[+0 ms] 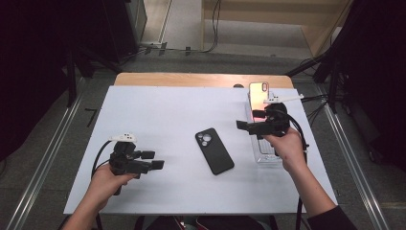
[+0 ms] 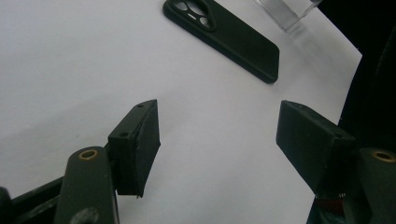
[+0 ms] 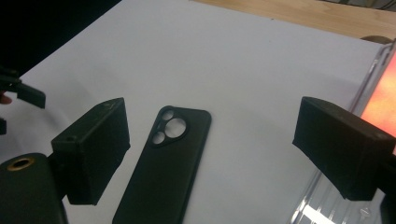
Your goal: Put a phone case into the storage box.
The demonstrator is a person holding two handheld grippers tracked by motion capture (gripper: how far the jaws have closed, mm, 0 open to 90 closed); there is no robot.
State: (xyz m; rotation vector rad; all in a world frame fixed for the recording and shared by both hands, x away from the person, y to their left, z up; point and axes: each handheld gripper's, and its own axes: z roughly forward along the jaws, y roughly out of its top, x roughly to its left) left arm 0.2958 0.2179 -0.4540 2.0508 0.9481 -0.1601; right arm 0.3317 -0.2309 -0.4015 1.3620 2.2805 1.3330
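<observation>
A black phone case lies flat in the middle of the white sheet, camera cutouts pointing away from me. My left gripper hovers at the near left, jaws wide apart and pointing right toward the case. In its own view the left gripper has only bare sheet between its jaws. My right gripper is open to the right of the case, pointing left. In the right gripper view the case lies below and beyond the jaws, untouched. Behind my right hand, a phone with a pinkish lit screen leans upright.
A clear plastic tray lies at the right under my right hand, its corner seen from the left gripper. The white sheet covers a wooden table. Cables trail off the right edge. Dark stands flank the table.
</observation>
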